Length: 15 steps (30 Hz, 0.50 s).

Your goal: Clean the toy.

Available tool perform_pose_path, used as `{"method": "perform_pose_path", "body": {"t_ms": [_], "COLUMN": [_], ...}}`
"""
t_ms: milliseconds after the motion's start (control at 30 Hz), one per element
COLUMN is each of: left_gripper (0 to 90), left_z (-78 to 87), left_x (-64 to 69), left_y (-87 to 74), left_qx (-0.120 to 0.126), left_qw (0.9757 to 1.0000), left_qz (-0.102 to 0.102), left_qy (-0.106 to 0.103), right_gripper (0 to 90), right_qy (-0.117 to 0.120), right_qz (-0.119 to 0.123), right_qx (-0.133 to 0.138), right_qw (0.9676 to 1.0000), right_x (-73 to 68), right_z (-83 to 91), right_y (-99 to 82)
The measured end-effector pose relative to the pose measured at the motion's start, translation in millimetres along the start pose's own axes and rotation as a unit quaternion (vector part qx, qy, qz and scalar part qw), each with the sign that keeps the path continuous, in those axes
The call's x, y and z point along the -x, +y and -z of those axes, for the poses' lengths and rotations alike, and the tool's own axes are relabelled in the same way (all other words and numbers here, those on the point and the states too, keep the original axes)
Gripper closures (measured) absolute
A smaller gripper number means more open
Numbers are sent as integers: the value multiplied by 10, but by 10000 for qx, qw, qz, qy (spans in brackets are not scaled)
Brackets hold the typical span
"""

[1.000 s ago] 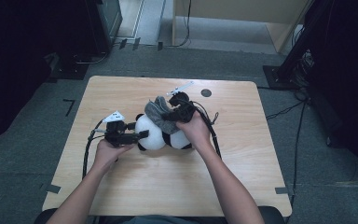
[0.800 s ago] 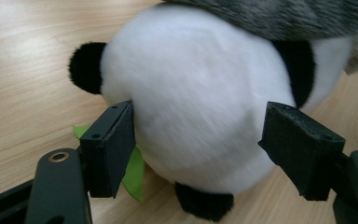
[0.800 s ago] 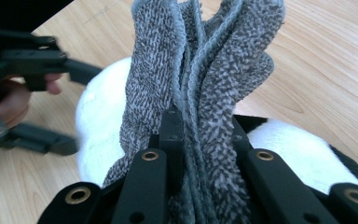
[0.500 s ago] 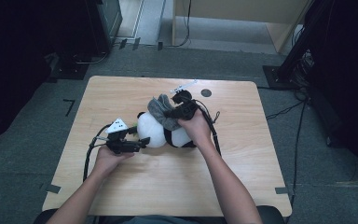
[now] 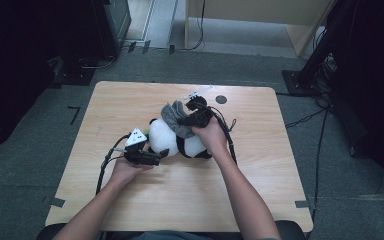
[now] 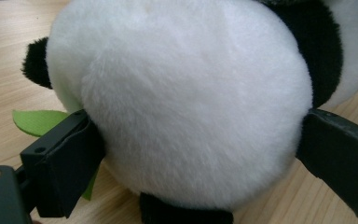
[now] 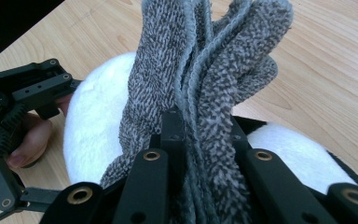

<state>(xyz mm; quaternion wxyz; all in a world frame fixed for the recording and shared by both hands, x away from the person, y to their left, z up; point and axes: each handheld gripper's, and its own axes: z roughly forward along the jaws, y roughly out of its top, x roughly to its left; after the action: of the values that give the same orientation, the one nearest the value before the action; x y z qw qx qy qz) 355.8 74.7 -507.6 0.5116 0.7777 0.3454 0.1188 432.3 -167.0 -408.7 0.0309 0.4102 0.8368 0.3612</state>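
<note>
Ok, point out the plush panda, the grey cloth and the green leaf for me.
plush panda (image 6: 191, 107), left gripper view, white furry head.
grey cloth (image 7: 214, 70), right gripper view, bunched folds above the fingers.
green leaf (image 6: 35, 121), left gripper view, flat tip on the table.

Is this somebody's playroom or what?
More likely a recording lab: a bare wooden table on grey carpet, cables trailing across the floor, and dark equipment stands around. The plush panda looks like a test prop.

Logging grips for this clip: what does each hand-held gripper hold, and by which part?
The right hand-held gripper is shut on the grey cloth, pinching its bunched lower folds. The left hand-held gripper has just opened; its jaws straddle the panda plush's white head without holding it.
</note>
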Motion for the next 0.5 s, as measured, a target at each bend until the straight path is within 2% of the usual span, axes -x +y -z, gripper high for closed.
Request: {"method": "perform_pose_path", "body": {"t_ms": [100, 200, 233, 333, 500], "left_gripper": [50, 122, 135, 212, 327], "left_z": [6, 22, 22, 39, 85], "left_x": [-8, 17, 20, 3, 14], "left_y": [-4, -39, -51, -46, -23], "left_qx": [-10, 95, 130, 195, 128], "left_qw": [10000, 9997, 9996, 9997, 9996], "left_qz": [-19, -145, -109, -23, -111], "left_qy": [36, 187, 204, 144, 206], "right_gripper": [780, 778, 778, 777, 775], "right_qy": [18, -2, -14, -74, -121], "right_qz": [-39, -34, -22, -1, 61], "right_qx": [17, 17, 31, 109, 38], "right_qw": [10000, 10000, 10000, 9999, 9999], "right_x": [15, -2, -9, -36, -102], "right_z": [-2, 3, 9, 41, 77], "right_y": [0, 3, 4, 15, 82]}}
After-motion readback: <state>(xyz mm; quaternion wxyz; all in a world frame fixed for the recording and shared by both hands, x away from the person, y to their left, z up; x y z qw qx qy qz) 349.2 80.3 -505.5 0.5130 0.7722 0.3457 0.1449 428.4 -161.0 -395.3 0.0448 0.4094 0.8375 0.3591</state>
